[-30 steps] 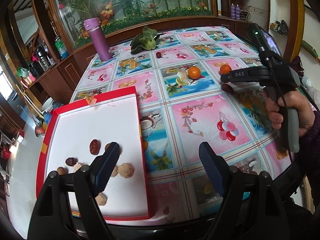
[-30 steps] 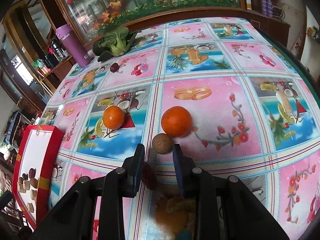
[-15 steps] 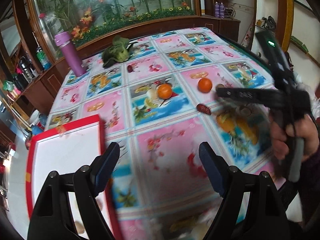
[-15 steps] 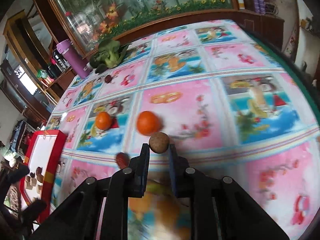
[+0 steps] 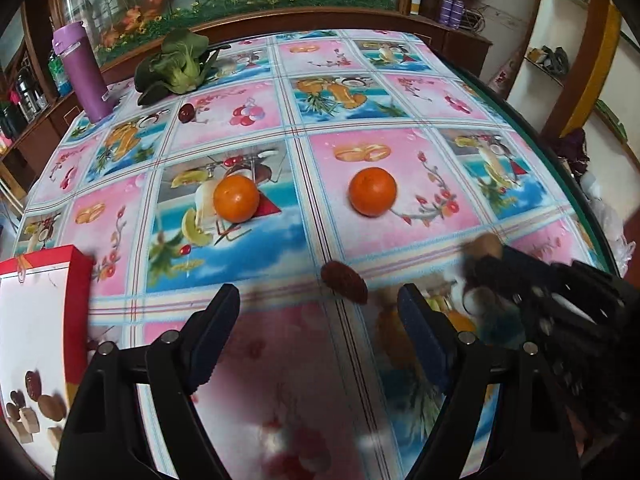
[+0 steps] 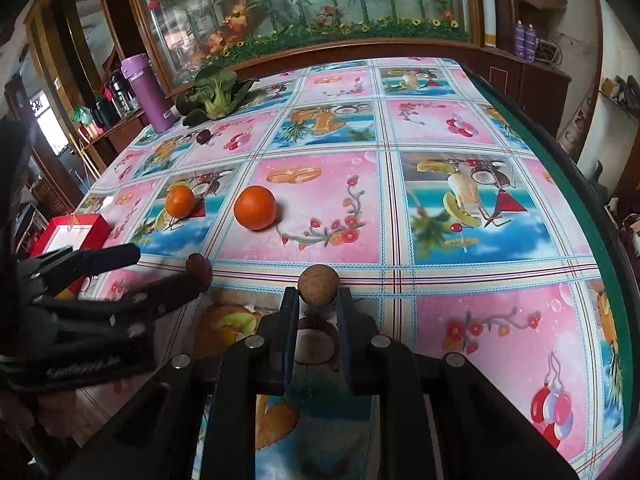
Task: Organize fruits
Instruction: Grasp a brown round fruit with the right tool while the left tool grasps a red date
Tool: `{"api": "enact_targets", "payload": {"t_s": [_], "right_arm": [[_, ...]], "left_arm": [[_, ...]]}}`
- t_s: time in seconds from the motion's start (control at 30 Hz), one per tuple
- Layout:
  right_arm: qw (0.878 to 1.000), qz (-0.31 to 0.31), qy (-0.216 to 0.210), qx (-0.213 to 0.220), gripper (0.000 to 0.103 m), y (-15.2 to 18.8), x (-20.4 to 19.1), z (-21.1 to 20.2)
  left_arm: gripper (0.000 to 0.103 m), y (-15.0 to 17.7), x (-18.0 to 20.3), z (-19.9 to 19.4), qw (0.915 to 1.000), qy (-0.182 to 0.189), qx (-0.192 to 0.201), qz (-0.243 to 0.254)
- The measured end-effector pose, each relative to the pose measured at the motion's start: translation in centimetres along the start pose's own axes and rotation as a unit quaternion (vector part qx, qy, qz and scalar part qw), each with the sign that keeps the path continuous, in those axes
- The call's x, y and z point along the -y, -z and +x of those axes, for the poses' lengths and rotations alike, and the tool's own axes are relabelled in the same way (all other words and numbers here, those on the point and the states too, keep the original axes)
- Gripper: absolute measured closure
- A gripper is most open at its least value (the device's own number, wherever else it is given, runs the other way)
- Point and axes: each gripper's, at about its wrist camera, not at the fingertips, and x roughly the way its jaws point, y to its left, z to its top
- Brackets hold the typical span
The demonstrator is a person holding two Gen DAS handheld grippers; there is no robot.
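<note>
In the left wrist view, the left gripper (image 5: 320, 316) fills the bottom of the frame with its tongs spread wide and nothing between them; its lower body is cut off by the frame edge. Just above the gap lies a dark red date (image 5: 344, 281) on the patterned tablecloth (image 5: 400, 120). Two oranges (image 5: 236, 198) sit side by side, apart, near the middle of the frame. At lower right the right gripper (image 5: 486, 254) is a dark smear — blurred, with a brown round fruit (image 5: 486, 245) barely readable at its tip. A red-rimmed tray (image 5: 78, 280) is cut off at the left edge, and the small brown pieces on it at lower left are too blurred to identify. A purple bottle (image 5: 82, 74) and leafy greens (image 5: 176, 66) stand at upper left, with a small dark fruit (image 5: 186, 113) just below the greens. In the right wrist view, the right gripper's tongs pinch the brown round fruit at lower centre — it sits between the tips, above the cloth. The left gripper enters from the left edge, its open tongs beside the date, the hand behind it lost in shadow. Only a corner of the tray shows at mid-left.
</note>
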Motion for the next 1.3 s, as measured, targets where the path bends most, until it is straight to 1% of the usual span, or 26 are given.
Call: {"api": "enact_targets", "payload": {"t_s": [0.03, 0.1, 0.2, 0.27, 0.33, 0.37, 0.47, 0.5, 0.53, 0.57, 0.6, 0.63, 0.7, 0.77, 0.83, 0.87, 0.9, 0.93, 0.97, 1.03, 1.07, 1.13, 1.17, 1.23, 1.27, 1.3], "right_arm": [[1.000, 0.000, -0.002, 0.000, 0.085, 0.0, 0.1, 0.1], [1.000, 0.002, -0.001, -0.003, 0.085, 0.1, 0.4, 0.4], [1.000, 0.010, 0.000, -0.015, 0.085, 0.1, 0.7, 0.9], [1.000, 0.008, 0.003, -0.014, 0.085, 0.2, 0.7, 0.9], [1.000, 0.003, 0.007, -0.013, 0.085, 0.3, 0.5, 0.9], [1.000, 0.001, 0.009, -0.013, 0.085, 0.3, 0.5, 0.9], [1.000, 0.004, 0.003, -0.014, 0.083, 0.2, 0.6, 0.9], [1.000, 0.004, 0.004, -0.014, 0.078, 0.2, 0.6, 0.9], [1.000, 0.005, 0.006, -0.012, 0.065, 0.2, 0.6, 0.8], [1.000, 0.006, 0.009, -0.011, 0.057, 0.2, 0.6, 0.8], [1.000, 0.008, 0.013, -0.008, 0.042, 0.2, 0.6, 0.7], [1.000, 0.010, 0.016, -0.005, 0.041, 0.1, 0.6, 0.7], [1.000, 0.018, 0.011, 0.001, 0.041, -0.1, 0.9, 0.6], [0.999, 0.034, 0.002, 0.006, 0.041, -0.5, 1.3, 0.6], [0.999, 0.048, 0.003, 0.004, 0.042, -0.8, 1.7, 1.0], [0.998, 0.056, 0.001, -0.001, 0.046, -1.0, 1.9, 1.3], [0.998, 0.058, -0.001, -0.005, 0.057, -1.1, 1.9, 1.5], [0.998, 0.056, -0.003, -0.005, 0.061, -1.2, 1.8, 1.5], [0.999, 0.050, -0.004, -0.004, 0.063, -1.3, 1.6, 1.6], [1.000, 0.030, -0.001, -0.001, 0.071, -1.2, 0.8, 1.6], [1.000, 0.019, 0.000, -0.001, 0.072, -1.1, 0.4, 1.6], [1.000, 0.008, 0.003, -0.004, 0.079, -1.1, 0.1, 1.9], [1.000, 0.005, 0.007, -0.007, 0.080, -1.0, 0.0, 2.0], [1.000, 0.005, 0.008, -0.005, 0.081, -1.0, 0.1, 2.0], [1.000, 0.004, 0.008, -0.005, 0.081, -0.9, 0.1, 2.0], [1.000, 0.004, 0.009, -0.004, 0.081, -0.9, 0.1, 2.1]], "left_arm": [[0.023, -0.2, 0.0, 0.4, 1.0000, -0.002, 0.000, -0.003], [0.032, -0.4, -0.1, 1.2, 0.9999, -0.007, -0.006, -0.007], [0.037, -0.5, -0.3, 2.4, 0.9998, 0.001, -0.019, -0.009], [0.039, -0.4, -0.1, 2.4, 0.9999, -0.003, -0.010, 0.000], [0.043, -0.4, -0.2, 2.4, 1.0000, 0.002, -0.005, 0.003], [0.048, -0.4, -0.2, 2.4, 1.0000, 0.003, -0.002, 0.006], [0.055, -0.3, -0.2, 2.3, 0.9998, 0.009, 0.005, 0.018], [0.056, -0.3, -0.2, 2.3, 0.9997, 0.011, 0.007, 0.022], [0.057, -0.3, -0.3, 2.3, 0.9996, 0.013, 0.009, 0.025], [0.061, -0.2, -0.4, 2.3, 0.9995, 0.015, 0.010, 0.026], [0.067, -0.3, -0.6, 2.2, 0.9994, 0.016, 0.011, 0.028], [0.069, -0.3, -0.8, 2.2, 0.9994, 0.019, 0.011, 0.028], [0.076, -0.3, -1.4, 2.1, 0.9994, 0.026, 0.010, 0.023], [0.077, -0.4, -1.9, 2.1, 0.9993, 0.032, 0.008, 0.018], [0.077, -0.3, -2.2, 2.0, 0.9992, 0.035, 0.007, 0.017], [0.077, -0.3, -2.3, 2.0, 0.9992, 0.035, 0.008, 0.018], [0.077, -0.2, -2.4, 2.0, 0.9992, 0.036, 0.008, 0.018], [0.077, -0.2, -2.5, 1.9, 0.9991, 0.038, 0.007, 0.017], [0.077, -0.2, -2.7, 1.9, 0.9990, 0.042, 0.007, 0.013], [0.077, -0.2, -3.0, 1.9, 0.9987, 0.049, 0.005, 0.009], [0.076, -0.3, -3.1, 1.9, 0.9986, 0.053, 0.004, 0.004], [0.076, -0.3, -3.2, 1.9, 0.9983, 0.057, 0.003, 0.004], [0.075, -0.4, -3.2, 2.0, 0.9983, 0.057, 0.003, 0.006], [0.072, -0.5, -3.2, 2.1, 0.9982, 0.059, 0.003, 0.008], [0.068, -0.6, -3.2, 2.1, 0.9981, 0.061, 0.003, 0.007], [0.067, -0.7, -3.2, 2.2, 0.9981, 0.061, 0.004, 0.007]]}}
